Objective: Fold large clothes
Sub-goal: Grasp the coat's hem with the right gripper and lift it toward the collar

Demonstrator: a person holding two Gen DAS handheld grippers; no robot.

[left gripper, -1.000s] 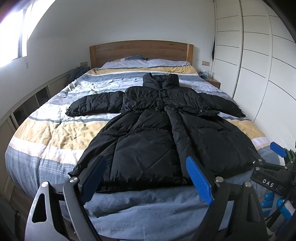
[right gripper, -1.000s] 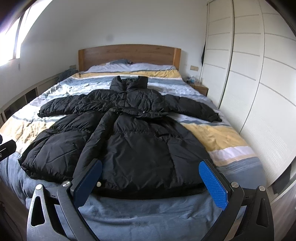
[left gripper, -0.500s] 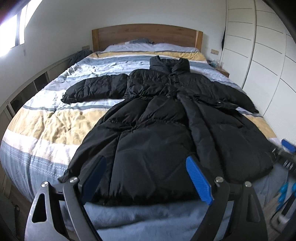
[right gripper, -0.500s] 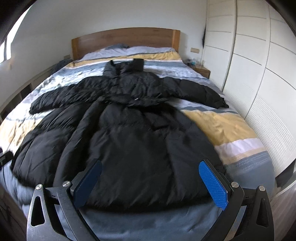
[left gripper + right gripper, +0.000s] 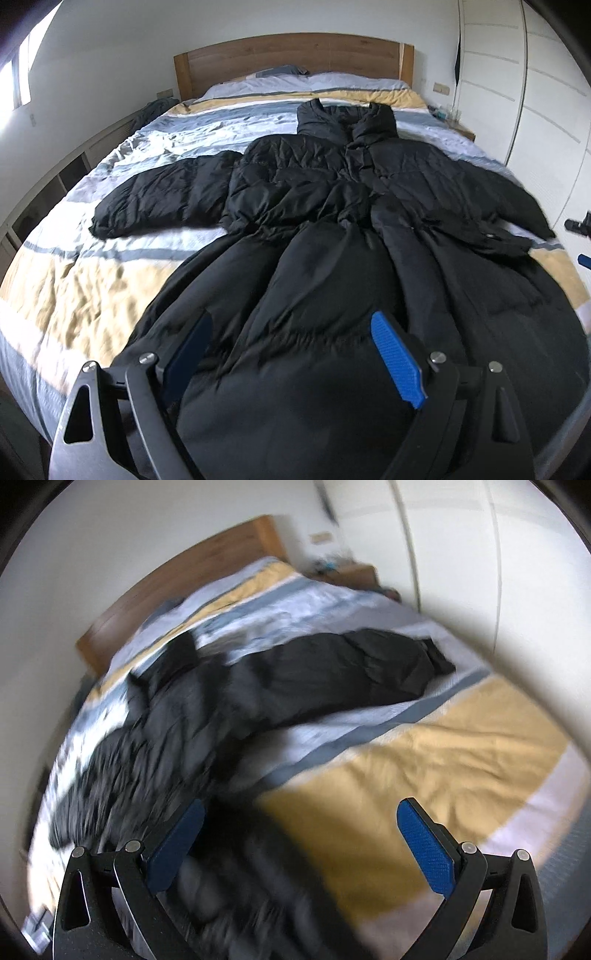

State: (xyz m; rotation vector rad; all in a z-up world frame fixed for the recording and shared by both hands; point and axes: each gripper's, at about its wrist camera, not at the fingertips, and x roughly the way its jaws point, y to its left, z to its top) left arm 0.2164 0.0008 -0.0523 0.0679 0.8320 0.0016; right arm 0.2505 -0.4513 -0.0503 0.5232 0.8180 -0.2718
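swinging right gripper (image 5: 299, 842) toward coat sleeve (image 5: 354, 672)

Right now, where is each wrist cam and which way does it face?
Left wrist: low over the coat's hem, facing up the bed to the headboard; black puffer coat fills it; own open left gripper shows below.
Right wrist: motion-blurred, tilted, by the bed's right side, looking across the coat's sleeve; own open right gripper shows below.
Shared: coat, bed, headboard.
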